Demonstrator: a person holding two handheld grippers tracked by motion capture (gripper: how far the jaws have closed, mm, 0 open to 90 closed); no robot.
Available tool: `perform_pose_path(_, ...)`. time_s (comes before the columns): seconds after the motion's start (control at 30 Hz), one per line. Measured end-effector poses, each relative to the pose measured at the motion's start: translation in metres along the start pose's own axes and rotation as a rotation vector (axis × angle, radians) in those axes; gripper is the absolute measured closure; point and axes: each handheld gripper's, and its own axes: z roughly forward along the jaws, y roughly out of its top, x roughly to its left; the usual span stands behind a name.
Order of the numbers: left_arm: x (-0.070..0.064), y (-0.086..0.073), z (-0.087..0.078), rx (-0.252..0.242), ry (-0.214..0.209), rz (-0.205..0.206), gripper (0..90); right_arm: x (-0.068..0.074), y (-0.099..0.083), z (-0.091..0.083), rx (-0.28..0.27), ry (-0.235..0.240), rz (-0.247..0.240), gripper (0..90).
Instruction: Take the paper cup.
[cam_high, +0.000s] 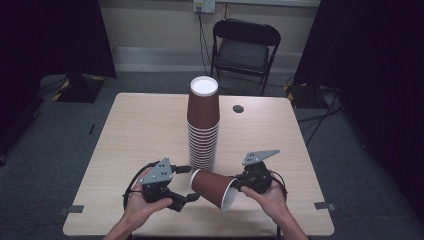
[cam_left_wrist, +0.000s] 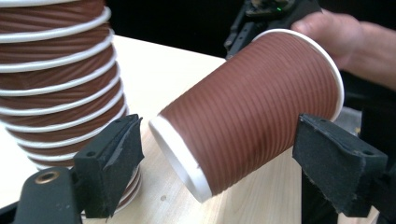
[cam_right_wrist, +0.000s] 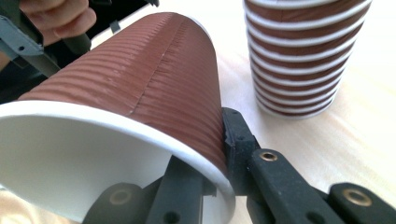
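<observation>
A brown ribbed paper cup (cam_high: 212, 187) with white rim and white inside is held tipped on its side above the table's near edge, mouth toward the person, base toward the stack. A tall stack of upside-down matching cups (cam_high: 203, 125) is stood at table centre, just behind it, apart.

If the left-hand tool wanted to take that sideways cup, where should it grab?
Probably around the ribbed body just behind the narrow base of the single cup, coming from the base end. The cup lies tilted with its base toward the left gripper, whose open fingers already flank it. The right gripper pinches the rim, one jaw inside, so that end is taken.
</observation>
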Motion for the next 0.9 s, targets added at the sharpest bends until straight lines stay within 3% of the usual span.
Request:
perform_pose_path(0.1,-0.003,-0.001,0.003,0.028,-0.006,0.042,15.7,-0.001,0.000,0.003,0.034,0.012,0.006,86.2)
perform_pose_path(0.13,-0.003,-0.002,0.005,0.029,-0.029,0.038,15.7,-0.001,0.000,0.004,0.056,0.021,0.009,86.1)
perform_pose_path(0.33,-0.005,-0.006,0.010,0.048,-0.044,0.053,15.6,-0.001,0.001,0.005,0.092,0.038,0.022,86.2)
perform_pose_path(0.4,-0.006,-0.007,0.013,0.077,-0.056,0.099,15.7,-0.002,0.001,0.006,0.119,0.039,0.038,86.2)
perform_pose_path(0.6,-0.012,-0.008,0.019,0.113,-0.094,0.169,16.1,-0.005,0.000,0.010,0.170,0.058,0.067,86.2)
perform_pose_path(0.67,-0.015,-0.009,0.022,0.123,-0.083,0.204,15.0,-0.005,0.001,0.011,0.189,0.063,0.069,86.2)
perform_pose_path(0.8,-0.018,-0.009,0.028,0.125,-0.068,0.223,15.8,-0.005,0.004,0.014,0.224,0.071,0.093,86.2)
perform_pose_path(0.9,-0.023,-0.011,0.032,0.142,-0.060,0.269,14.6,0.000,0.012,0.013,0.280,0.061,0.080,86.2)
